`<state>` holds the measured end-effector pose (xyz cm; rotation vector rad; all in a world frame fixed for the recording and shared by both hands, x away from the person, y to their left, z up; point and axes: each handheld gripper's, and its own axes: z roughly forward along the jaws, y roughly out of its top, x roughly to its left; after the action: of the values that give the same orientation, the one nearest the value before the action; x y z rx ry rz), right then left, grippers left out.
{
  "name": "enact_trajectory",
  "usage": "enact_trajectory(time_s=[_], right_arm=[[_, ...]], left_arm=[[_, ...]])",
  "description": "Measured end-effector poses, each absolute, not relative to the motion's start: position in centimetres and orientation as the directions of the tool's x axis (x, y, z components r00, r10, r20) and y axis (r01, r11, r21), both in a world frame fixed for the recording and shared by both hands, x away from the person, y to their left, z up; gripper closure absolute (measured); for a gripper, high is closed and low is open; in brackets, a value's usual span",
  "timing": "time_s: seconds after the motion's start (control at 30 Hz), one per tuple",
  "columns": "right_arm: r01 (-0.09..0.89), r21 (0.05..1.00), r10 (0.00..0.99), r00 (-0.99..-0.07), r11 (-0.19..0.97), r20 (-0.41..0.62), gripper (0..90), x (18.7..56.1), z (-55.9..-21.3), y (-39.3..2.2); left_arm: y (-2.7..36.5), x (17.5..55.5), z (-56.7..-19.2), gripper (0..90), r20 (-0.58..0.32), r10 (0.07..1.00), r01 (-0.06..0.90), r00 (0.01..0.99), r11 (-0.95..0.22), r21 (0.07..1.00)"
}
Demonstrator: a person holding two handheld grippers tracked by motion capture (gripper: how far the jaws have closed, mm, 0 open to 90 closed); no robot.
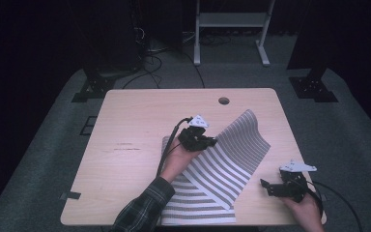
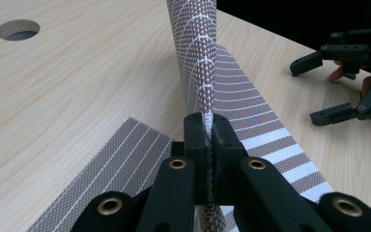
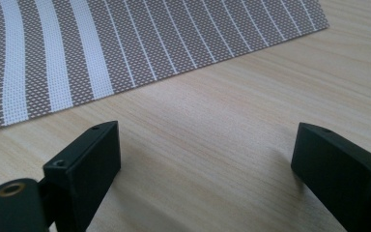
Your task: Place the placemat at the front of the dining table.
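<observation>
A brown-and-white striped woven placemat [image 1: 222, 164] lies on the light wooden table [image 1: 135, 121], partly lifted and folded over itself. My left gripper [image 1: 211, 142] is shut on the placemat's edge [image 2: 207, 121]; the mat rises in a curved sheet [image 2: 195, 58] beyond the closed jaws. My right gripper [image 1: 265, 186] rests open near the table's front right, jaws wide apart over bare wood [image 3: 207, 159], a little short of the placemat's edge [image 3: 125, 53]. In the left gripper view the right gripper [image 2: 314, 92] stands open farther off.
A round cable hole [image 1: 223, 101] sits near the table's far edge. Cables trail from both grippers. Beyond the table stand a white frame [image 1: 232, 29] and black stands [image 1: 314, 87] on grey carpet. A black tape piece [image 1: 70, 195] marks the front left corner.
</observation>
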<state>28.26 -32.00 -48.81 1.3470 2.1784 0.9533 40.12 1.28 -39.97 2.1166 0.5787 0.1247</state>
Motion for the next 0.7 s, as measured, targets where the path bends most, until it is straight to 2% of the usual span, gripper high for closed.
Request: enact_trajectory(time_s=[0.7], right_arm=[[0.617, 0.728, 0.893, -0.451, 0.3, 0.014, 9.1, 28.3, -48.8, -32.0]], left_arm=[[-2.6, 40.7, -40.3, 87.9, -0.16, 0.416, 0.364, 0.895, -0.477, 0.8]])
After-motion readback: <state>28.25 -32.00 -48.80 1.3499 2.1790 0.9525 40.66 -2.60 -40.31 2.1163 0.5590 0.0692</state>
